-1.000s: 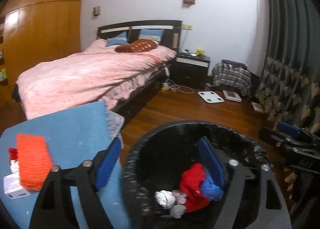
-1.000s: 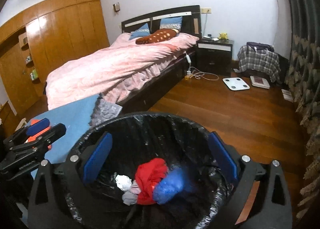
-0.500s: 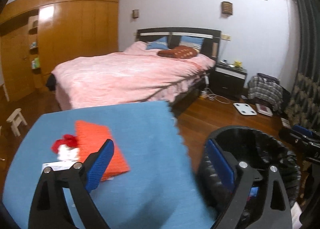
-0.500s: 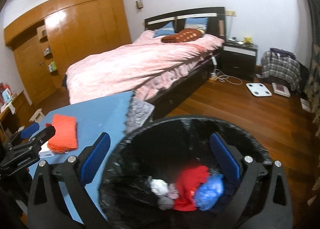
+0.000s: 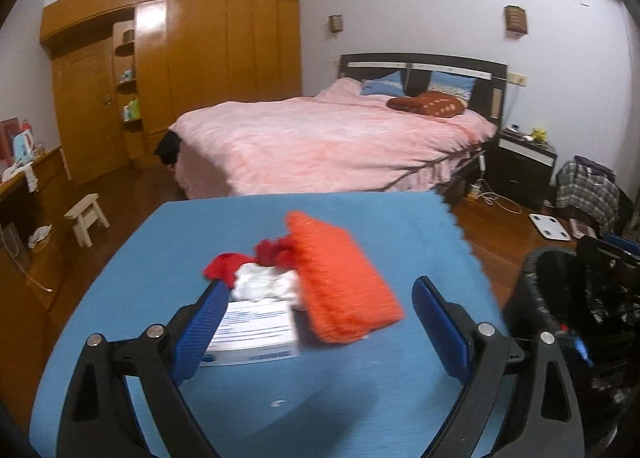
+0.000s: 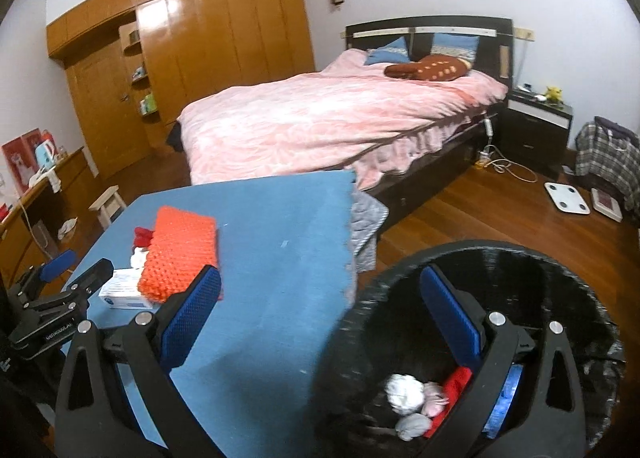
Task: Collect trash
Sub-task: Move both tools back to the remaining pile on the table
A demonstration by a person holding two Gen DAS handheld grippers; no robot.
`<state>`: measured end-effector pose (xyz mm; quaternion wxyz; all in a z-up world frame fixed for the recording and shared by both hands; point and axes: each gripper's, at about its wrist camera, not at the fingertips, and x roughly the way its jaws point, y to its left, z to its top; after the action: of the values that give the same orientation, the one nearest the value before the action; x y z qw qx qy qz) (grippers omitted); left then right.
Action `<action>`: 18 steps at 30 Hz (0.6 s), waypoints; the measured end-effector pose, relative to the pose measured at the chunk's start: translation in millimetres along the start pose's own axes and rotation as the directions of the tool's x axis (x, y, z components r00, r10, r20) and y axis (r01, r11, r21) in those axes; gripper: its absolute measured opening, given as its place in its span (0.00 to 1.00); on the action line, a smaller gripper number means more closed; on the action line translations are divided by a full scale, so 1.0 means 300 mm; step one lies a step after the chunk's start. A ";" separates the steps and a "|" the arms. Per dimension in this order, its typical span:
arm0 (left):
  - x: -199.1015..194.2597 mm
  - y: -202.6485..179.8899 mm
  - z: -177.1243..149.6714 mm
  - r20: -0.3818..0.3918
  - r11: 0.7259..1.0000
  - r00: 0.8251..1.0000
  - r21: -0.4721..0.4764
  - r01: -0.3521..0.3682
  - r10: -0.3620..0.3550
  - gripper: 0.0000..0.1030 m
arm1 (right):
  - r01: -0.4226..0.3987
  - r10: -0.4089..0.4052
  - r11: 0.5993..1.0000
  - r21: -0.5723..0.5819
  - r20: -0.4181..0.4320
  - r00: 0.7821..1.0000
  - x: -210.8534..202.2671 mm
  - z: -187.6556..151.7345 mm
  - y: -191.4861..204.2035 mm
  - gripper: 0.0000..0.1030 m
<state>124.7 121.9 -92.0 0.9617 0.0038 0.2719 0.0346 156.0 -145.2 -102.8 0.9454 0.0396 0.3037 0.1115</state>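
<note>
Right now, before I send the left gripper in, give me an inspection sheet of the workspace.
Surface: blue cloth-covered table, mostly bare at its near side.
Job's things: red scrap and white crumpled paper lie on the table; black trash bin beside the table holds white, pink, red and blue scraps.
Clutter: orange knitted cloth, partly over a white printed box.
Grippers: left gripper open, pointing at the pile; right gripper open, over the bin rim.
Cables: white cord on the floor by the nightstand.
Surroundings: pink bed, wooden wardrobe, white scale, small stool.
</note>
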 end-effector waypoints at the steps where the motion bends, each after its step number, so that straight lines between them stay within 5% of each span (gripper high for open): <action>1: 0.001 0.010 -0.005 -0.002 1.000 1.000 -0.002 -0.008 0.008 0.89 | -0.006 0.006 1.000 -0.004 -0.003 1.000 0.011 -0.001 0.016 0.94; 18: 0.089 0.186 -0.092 -0.048 0.995 0.994 -0.026 -0.099 0.098 0.89 | -0.083 0.075 0.992 -0.100 -0.083 0.994 0.239 -0.046 0.279 0.94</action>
<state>129.5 179.1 -128.0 0.9522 0.0028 0.2933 0.0859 189.1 -46.9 -142.7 0.9283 -0.0018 0.3329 0.1658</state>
